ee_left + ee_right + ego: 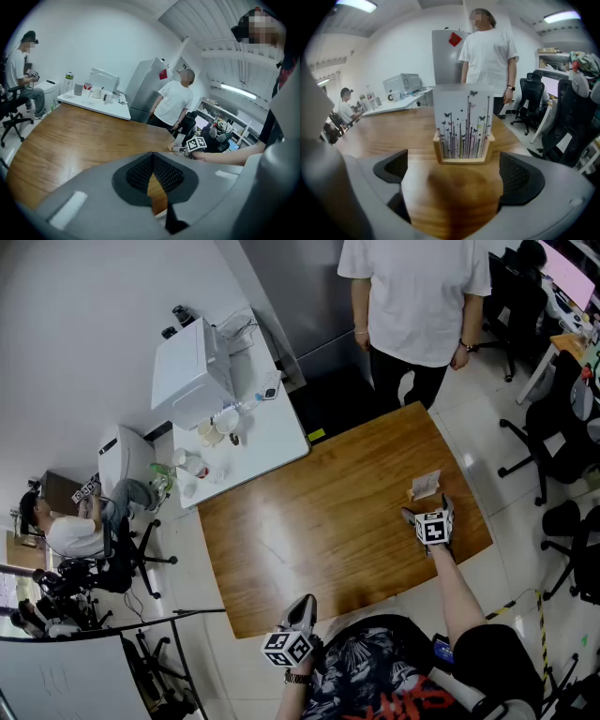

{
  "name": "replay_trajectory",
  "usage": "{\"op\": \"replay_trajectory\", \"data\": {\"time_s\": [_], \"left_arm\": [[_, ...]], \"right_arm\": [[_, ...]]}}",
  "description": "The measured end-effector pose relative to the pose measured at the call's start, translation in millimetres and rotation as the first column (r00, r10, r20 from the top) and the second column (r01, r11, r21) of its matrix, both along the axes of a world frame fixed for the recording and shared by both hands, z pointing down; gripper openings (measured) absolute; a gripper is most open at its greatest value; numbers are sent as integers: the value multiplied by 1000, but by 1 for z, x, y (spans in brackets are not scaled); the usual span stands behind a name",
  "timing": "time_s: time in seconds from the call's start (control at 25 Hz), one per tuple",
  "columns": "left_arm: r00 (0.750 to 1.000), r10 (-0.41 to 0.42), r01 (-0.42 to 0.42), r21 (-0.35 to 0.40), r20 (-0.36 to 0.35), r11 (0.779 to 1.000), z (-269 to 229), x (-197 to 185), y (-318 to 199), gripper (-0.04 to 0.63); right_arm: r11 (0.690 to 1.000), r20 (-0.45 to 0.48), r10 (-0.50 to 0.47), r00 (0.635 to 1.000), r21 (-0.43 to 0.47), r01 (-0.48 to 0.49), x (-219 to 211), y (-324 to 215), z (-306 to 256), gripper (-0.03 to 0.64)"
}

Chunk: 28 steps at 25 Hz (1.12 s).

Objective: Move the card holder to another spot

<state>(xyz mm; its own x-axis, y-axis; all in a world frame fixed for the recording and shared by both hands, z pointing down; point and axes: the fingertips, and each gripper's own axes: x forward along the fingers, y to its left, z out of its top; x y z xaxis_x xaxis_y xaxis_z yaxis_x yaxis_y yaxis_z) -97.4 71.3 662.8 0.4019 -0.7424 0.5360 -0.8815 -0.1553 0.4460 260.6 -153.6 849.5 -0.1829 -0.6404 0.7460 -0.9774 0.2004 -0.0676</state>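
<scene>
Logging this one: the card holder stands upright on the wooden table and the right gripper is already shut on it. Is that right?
Not quite. The right gripper is not shut on it: the right gripper view shows its jaws wide apart, with the card holder just ahead of them and neither pad touching it. The holder does stand upright on the wooden table.

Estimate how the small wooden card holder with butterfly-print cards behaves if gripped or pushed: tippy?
The small wooden card holder with butterfly-print cards stands tall over a low base, so a high push would likely tip it; push low. The base looks rigid, probably the safer place to clamp; the cards may flex or slip. Thin wood and paper: likely light.
</scene>
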Motion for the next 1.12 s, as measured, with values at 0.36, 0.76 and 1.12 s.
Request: {"op": "replay_trajectory", "data": {"time_s": [0.36,0.76,1.12], "left_arm": [[997,-20,21,-4,71,1000,9,-7,-5,0],[998,-11,6,91,61,996,-7,-9,-35,0],[998,34,-43,159,61,986,-30,-17,-53,0]], "right_arm": [[999,-42,35,999,-28,-36,23,-53,18,554],[993,38,-78,996,95,74,-57,29,-61,548],[984,77,-19,997,180,4,-69,97,-169,548]]}}
